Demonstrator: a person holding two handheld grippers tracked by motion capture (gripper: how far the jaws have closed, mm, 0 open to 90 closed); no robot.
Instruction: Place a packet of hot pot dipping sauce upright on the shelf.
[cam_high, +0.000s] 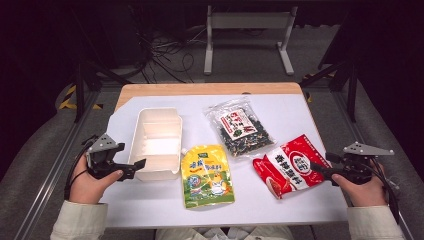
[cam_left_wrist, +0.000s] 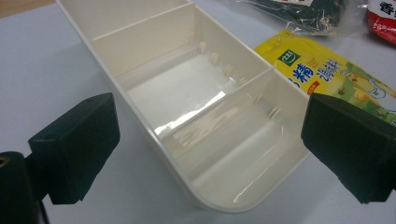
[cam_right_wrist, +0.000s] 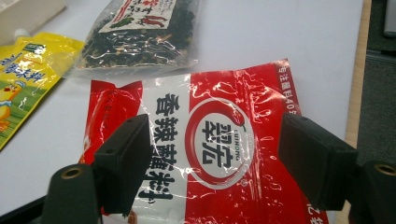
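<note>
The high view looks forward and down on the whole worktop (cam_high: 280, 107) from the person's side. The left gripper view sits low and close, facing the white tray (cam_left_wrist: 154, 144) with the yellow pouch (cam_left_wrist: 336, 70) beyond. The right gripper view hovers near above the red packet (cam_right_wrist: 224, 140). Both share the yellow pouch and the dark bag (cam_right_wrist: 140, 37).

Left gripper (cam_left_wrist: 205, 144) jaws apart, nothing between the pads. Ahead: white divided tray (cam_left_wrist: 140, 35), three compartments, lying on the pale table (cam_left_wrist: 42, 70). Yellow pouch (cam_left_wrist: 327, 70) just beside the tray's far wall; dark packet (cam_left_wrist: 303, 11) beyond, contents possibly dried greens.
</note>
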